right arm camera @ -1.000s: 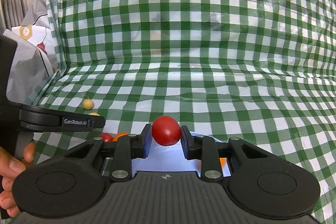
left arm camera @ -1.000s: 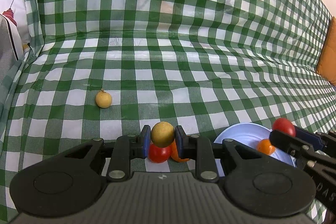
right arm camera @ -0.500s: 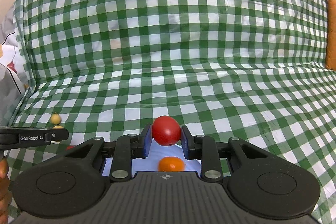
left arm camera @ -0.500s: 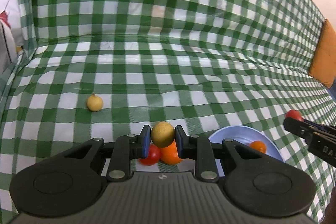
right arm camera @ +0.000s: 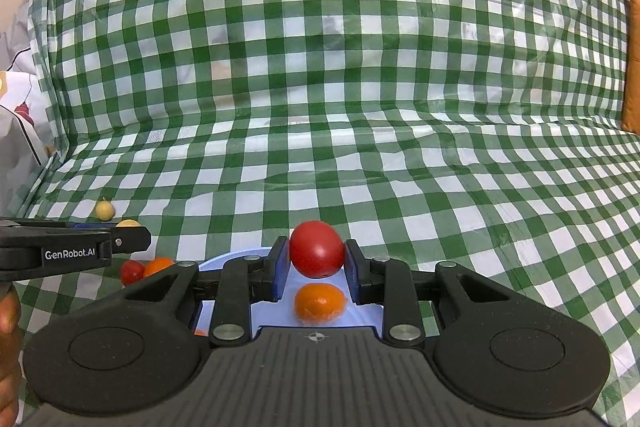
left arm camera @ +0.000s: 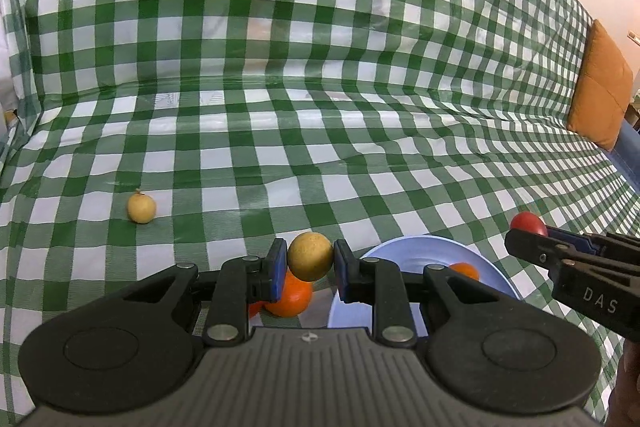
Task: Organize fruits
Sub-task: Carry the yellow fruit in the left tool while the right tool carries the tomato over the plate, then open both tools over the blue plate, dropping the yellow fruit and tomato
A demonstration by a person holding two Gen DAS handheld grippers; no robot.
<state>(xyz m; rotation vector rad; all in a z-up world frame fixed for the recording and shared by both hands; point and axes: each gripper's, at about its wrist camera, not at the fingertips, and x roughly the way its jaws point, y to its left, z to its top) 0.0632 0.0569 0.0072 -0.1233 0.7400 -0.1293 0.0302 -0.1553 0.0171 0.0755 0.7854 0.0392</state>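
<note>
Left gripper clamped on yellow-brown fruit, held above cloth, just left of plate. Under it on cloth: orange fruit, red one partly hidden beside it. Second yellow fruit lies alone, farther left. Right gripper clamped on tomato, held over plate. Small orange lies in plate, right below tomato. Orange cushion at far right. Part of hand visible at left edge.
</note>
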